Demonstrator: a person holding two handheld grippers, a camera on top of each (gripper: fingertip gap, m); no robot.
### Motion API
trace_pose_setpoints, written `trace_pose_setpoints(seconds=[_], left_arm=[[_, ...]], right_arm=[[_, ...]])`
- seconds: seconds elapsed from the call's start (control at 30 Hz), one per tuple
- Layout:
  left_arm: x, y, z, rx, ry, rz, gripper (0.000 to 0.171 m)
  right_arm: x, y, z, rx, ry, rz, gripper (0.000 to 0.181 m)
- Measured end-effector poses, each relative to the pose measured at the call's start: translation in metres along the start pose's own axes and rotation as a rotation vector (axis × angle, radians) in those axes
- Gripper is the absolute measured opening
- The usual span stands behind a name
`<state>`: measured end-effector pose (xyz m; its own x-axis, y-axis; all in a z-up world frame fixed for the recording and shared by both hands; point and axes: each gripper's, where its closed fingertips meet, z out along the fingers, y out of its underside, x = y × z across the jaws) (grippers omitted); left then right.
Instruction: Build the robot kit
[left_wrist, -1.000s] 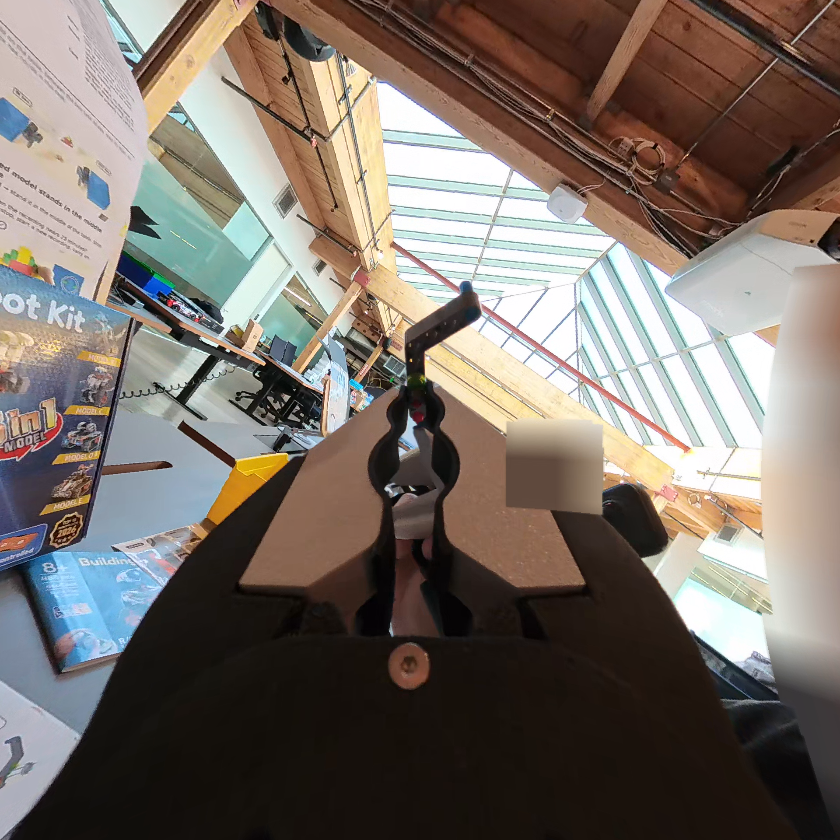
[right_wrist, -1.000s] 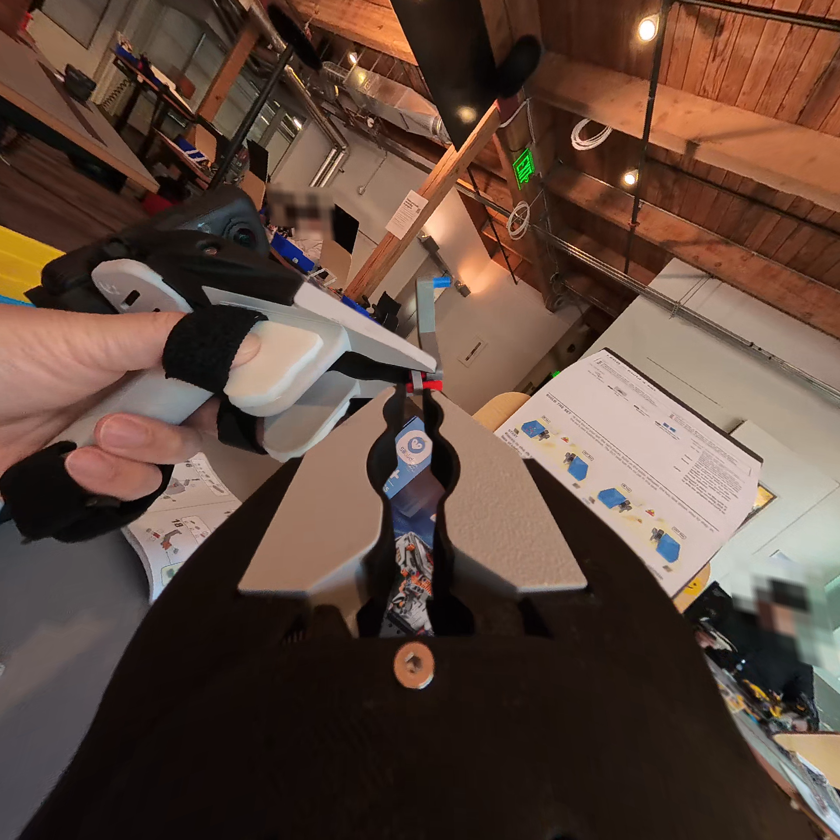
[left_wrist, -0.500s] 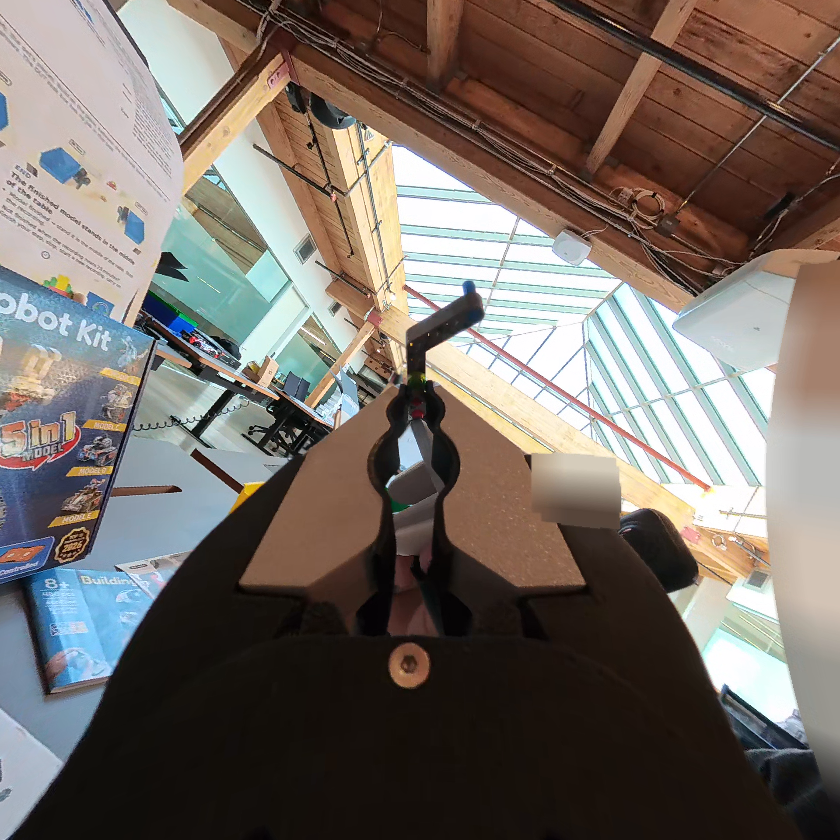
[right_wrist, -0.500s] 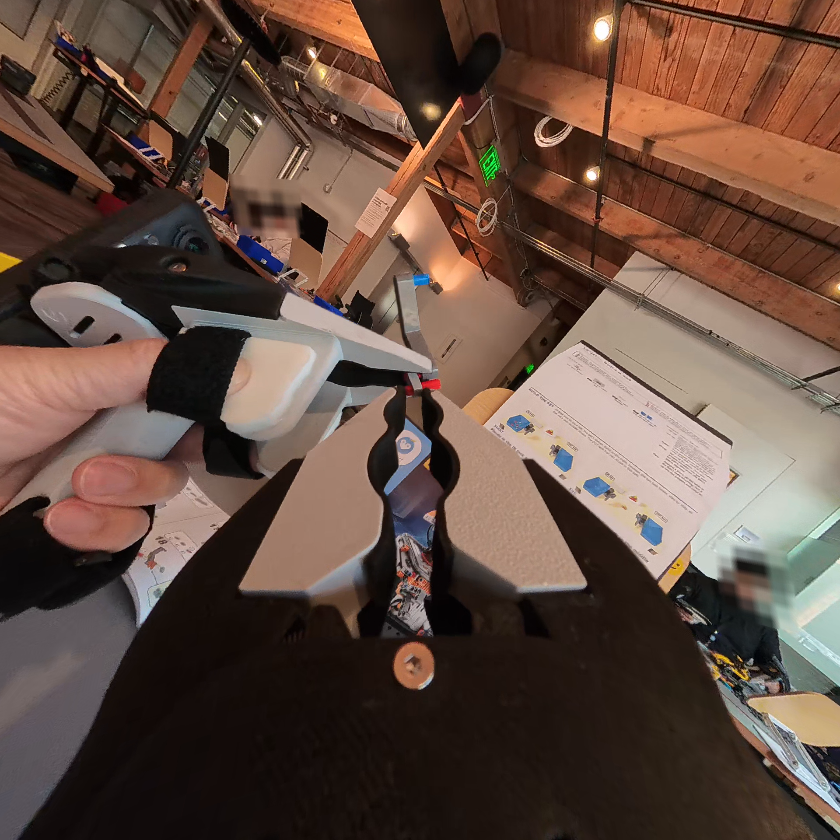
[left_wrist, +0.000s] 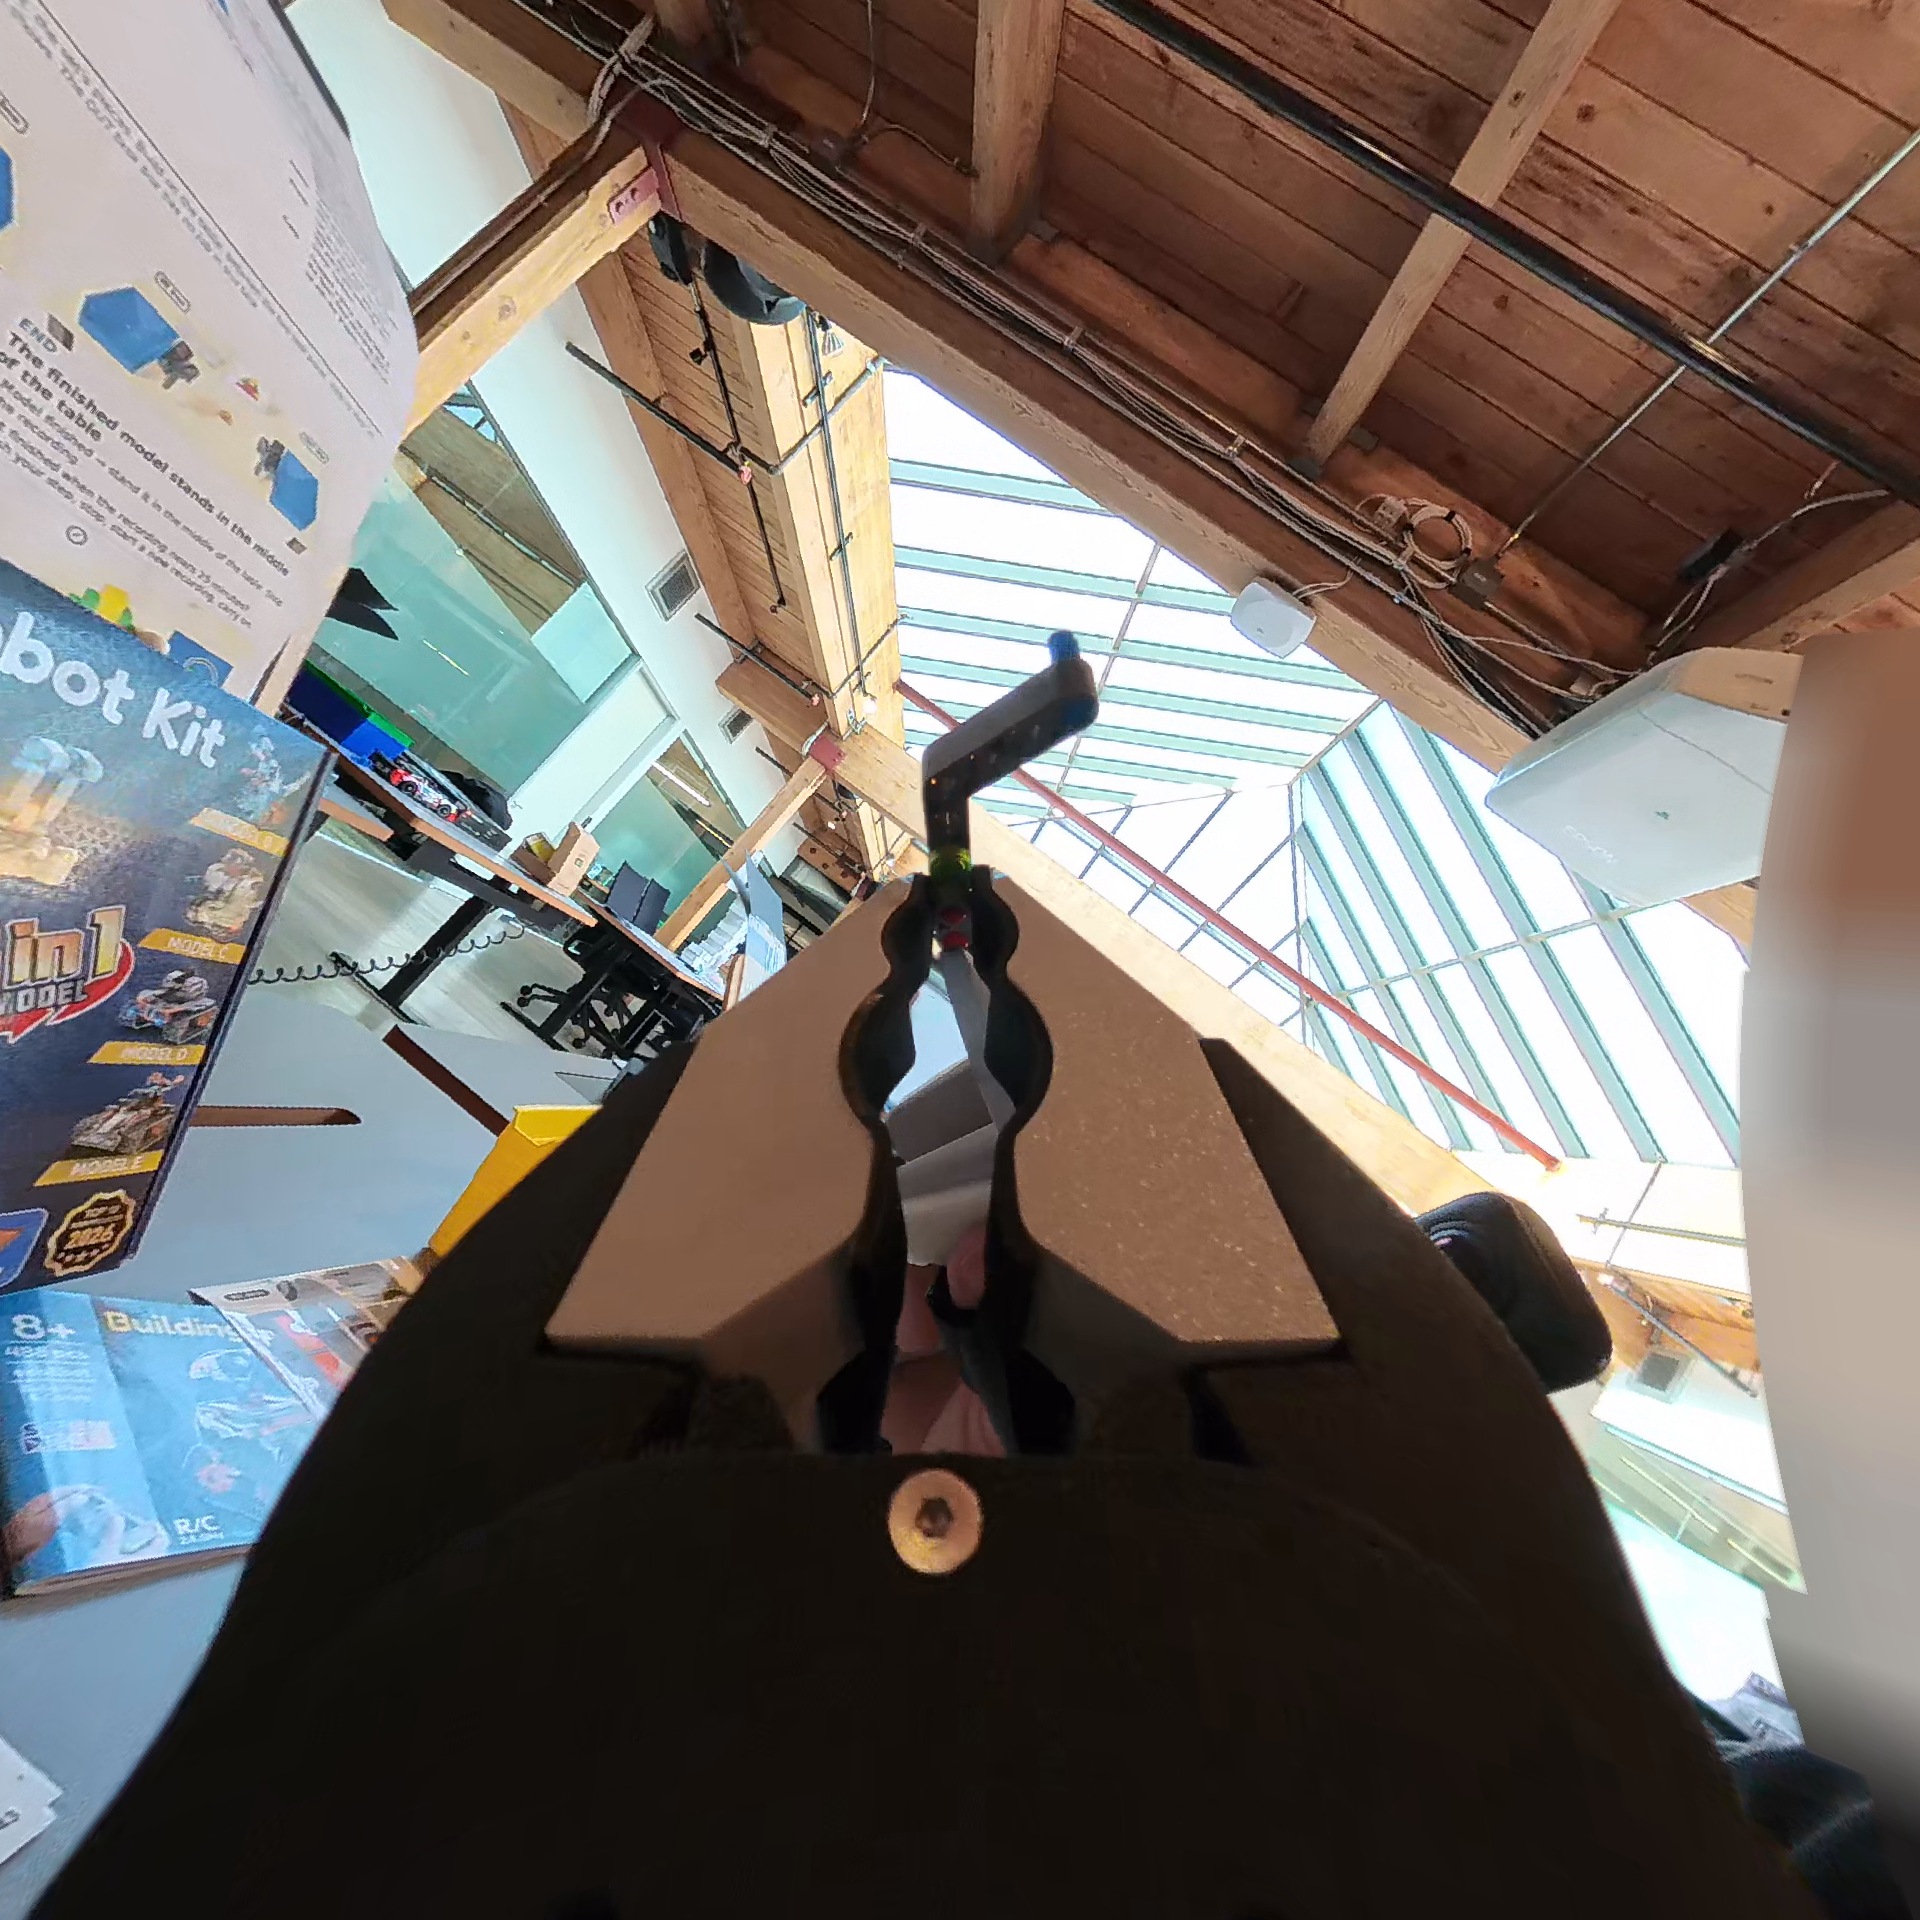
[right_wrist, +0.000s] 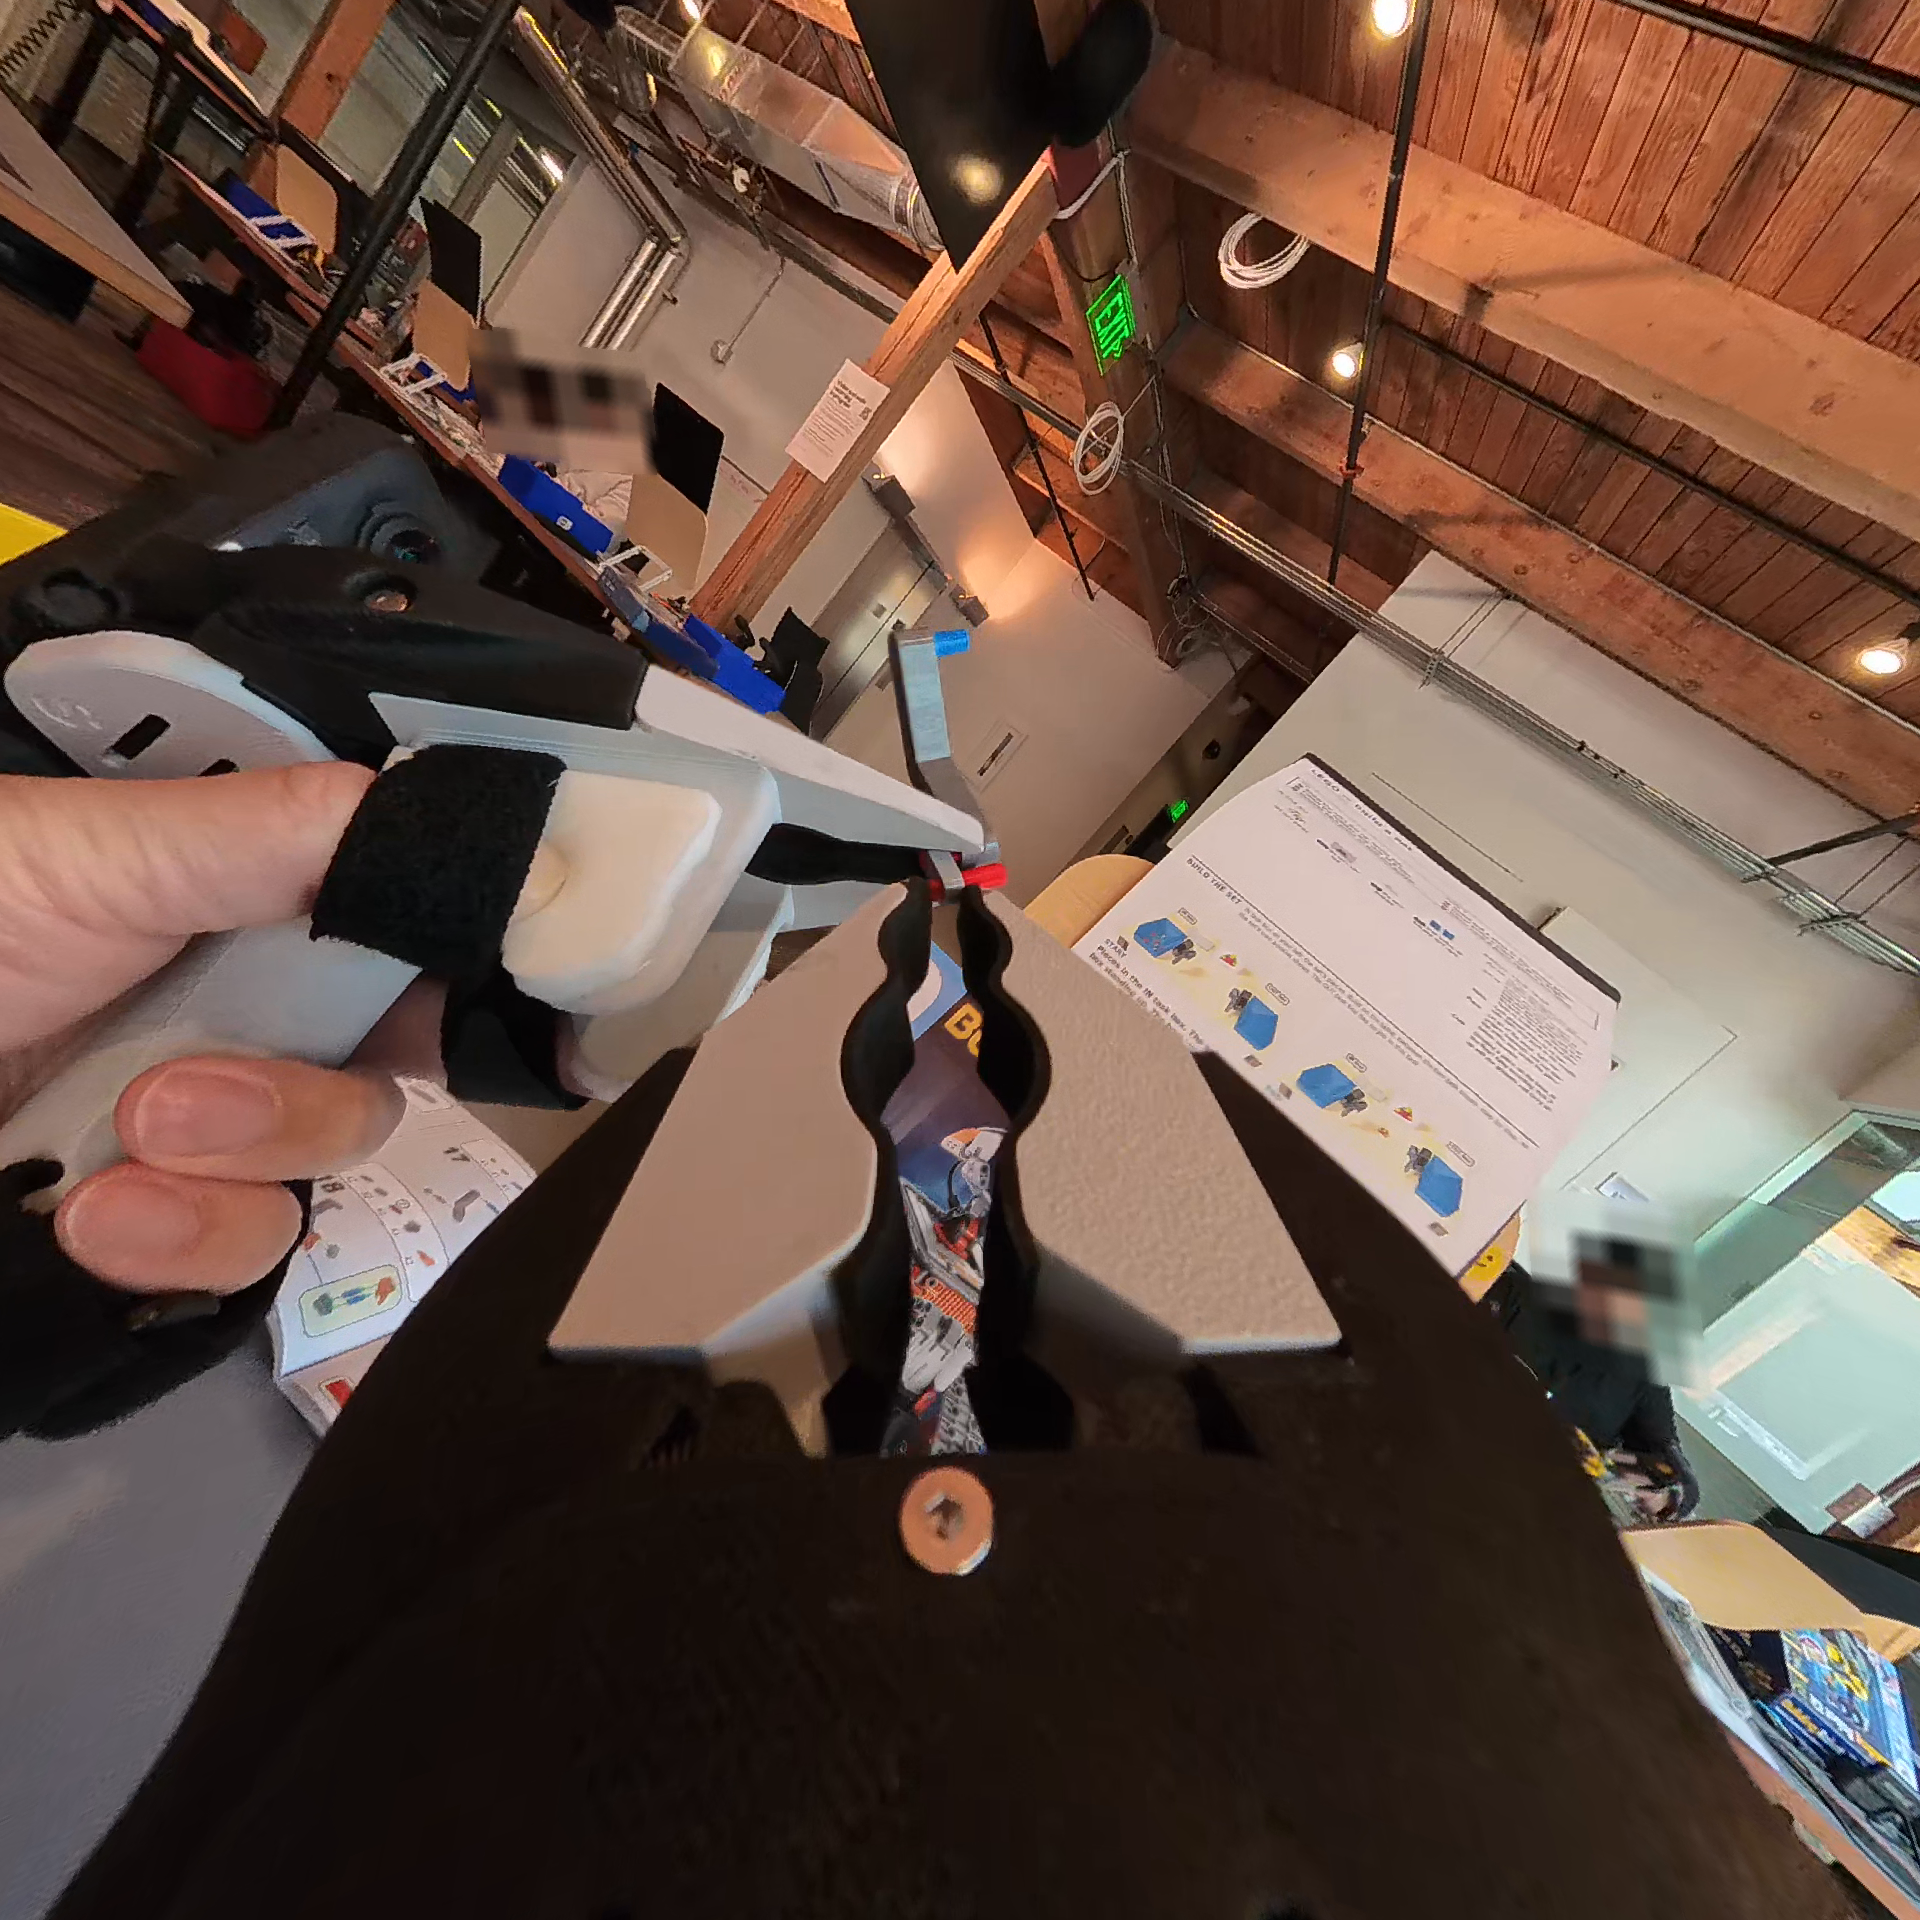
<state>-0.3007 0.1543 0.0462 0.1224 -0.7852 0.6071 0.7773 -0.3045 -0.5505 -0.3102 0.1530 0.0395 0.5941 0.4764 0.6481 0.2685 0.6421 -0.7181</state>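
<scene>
A bent beam (left_wrist: 971, 784) is pinched at the left claw (left_wrist: 948, 883) tips, rising toward 12 o'clock. The right claw (right_wrist: 948, 891) is pressed together on its red pin (right_wrist: 966, 879).

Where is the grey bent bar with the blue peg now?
The grey bent bar stands up at the centre of both wrist views, its lower end clamped between the left gripper and the right gripper.
</scene>
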Motion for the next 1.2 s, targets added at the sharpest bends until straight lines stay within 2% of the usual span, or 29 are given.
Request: trace_pose_setpoints(seconds=[0.8, 0.93, 1.03, 1.1, 1.2], left_arm=[[-0.004, 0.001, 0.0, -0.005, -0.014, -0.006, 0.006], [-0.012, 0.002, 0.004, -0.131, -0.001, -0.052, 0.005], [-0.012, 0.008, 0.005, -0.273, 0.029, -0.085, 0.005], [-0.01, 0.008, 0.003, -0.342, 0.048, -0.071, 0.005], [-0.008, 0.022, -0.003, -0.519, 0.047, -0.033, 0.005]], right_arm=[[0.002, 0.002, 0.001, -0.003, 0.011, 0.015, 0.002], [0.004, 0.011, 0.002, -0.018, -0.096, 0.004, 0.005], [0.008, 0.011, -0.003, 0.018, -0.187, 0.064, 0.018], [0.004, 0.009, -0.008, 0.045, -0.276, 0.094, 0.025], [-0.003, 0.006, -0.016, 0.07, -0.383, 0.135, 0.027]])
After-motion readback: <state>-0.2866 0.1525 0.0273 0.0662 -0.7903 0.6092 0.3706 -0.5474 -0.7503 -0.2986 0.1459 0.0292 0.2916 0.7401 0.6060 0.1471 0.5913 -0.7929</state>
